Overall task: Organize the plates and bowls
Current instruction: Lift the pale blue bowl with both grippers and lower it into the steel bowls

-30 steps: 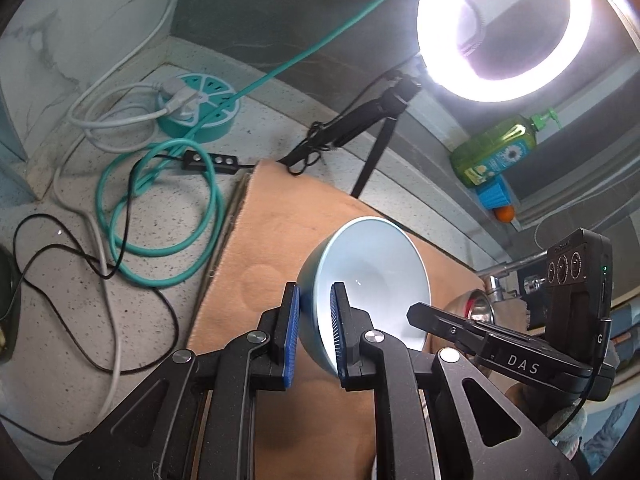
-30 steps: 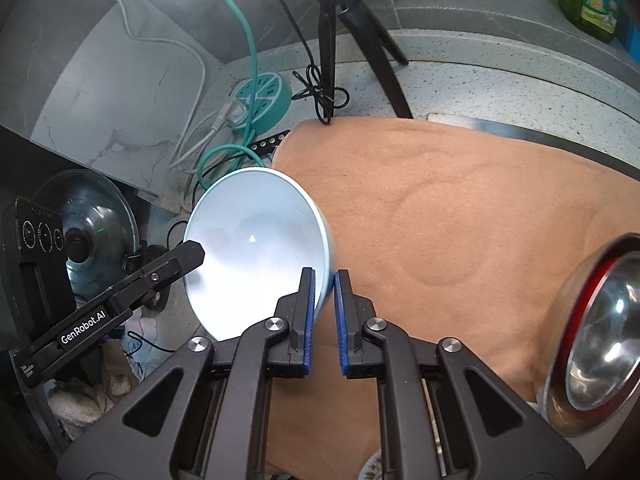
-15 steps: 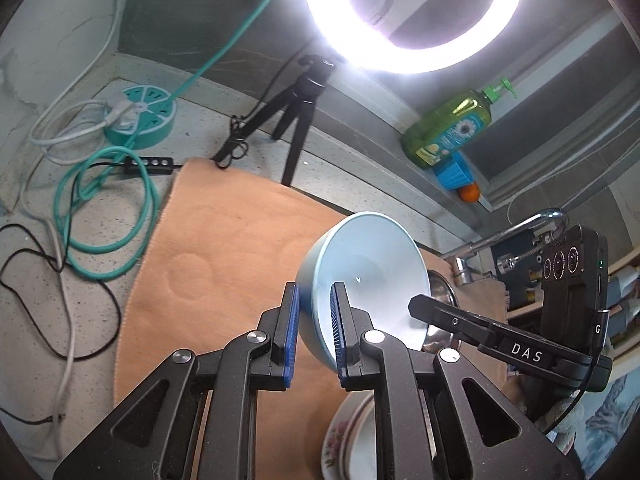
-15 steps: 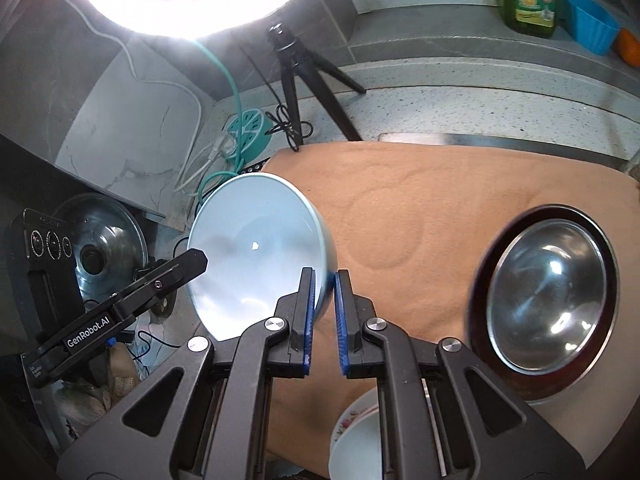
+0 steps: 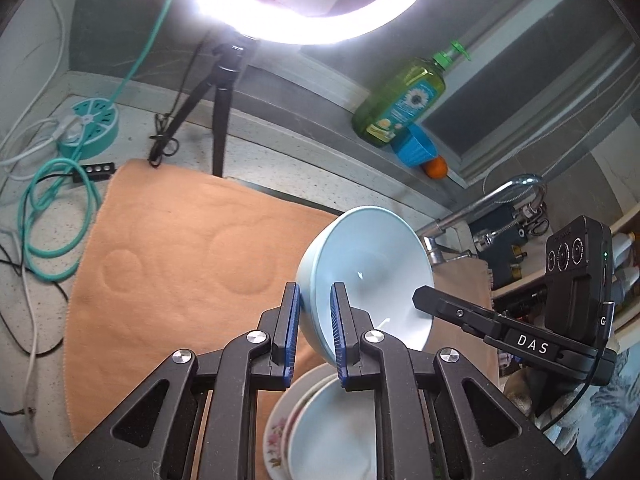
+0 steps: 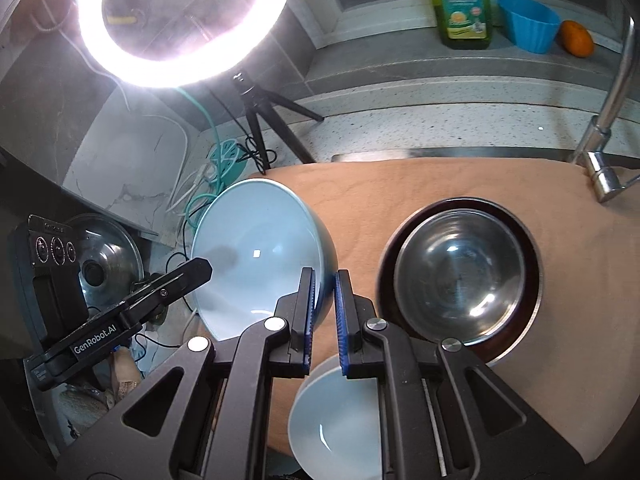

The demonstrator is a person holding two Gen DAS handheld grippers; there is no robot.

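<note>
My left claw [image 5: 314, 328] is pinching the rim of a round pale-blue ceramic bowl [image 5: 372, 276], one blue pad inside the wall and one outside. My right claw [image 6: 324, 316] grips the opposite rim of that same bowl [image 6: 256, 264] in like fashion. The bowl is tilted, off the surface, at centre right of the left wrist view and centre left of the right wrist view.

Below it, at the bottom edge of both views, a second pale-blue bowl [image 6: 336, 432] sits upright; the left wrist view shows it resting in a white floral-rimmed plate [image 5: 276, 440].

A round stainless-steel bowl [image 6: 460, 276] sits inside a dark red dish [image 6: 532, 264] at centre right of the right wrist view, on an orange cloth mat [image 5: 180, 248] spread over the speckled counter [image 6: 440, 128].

A lit ring lamp [image 5: 304, 12] on a black tripod [image 5: 216, 92] stands at the top of both views. A green soap bottle [image 5: 400, 100] lies on the ledge, upper right.
</note>
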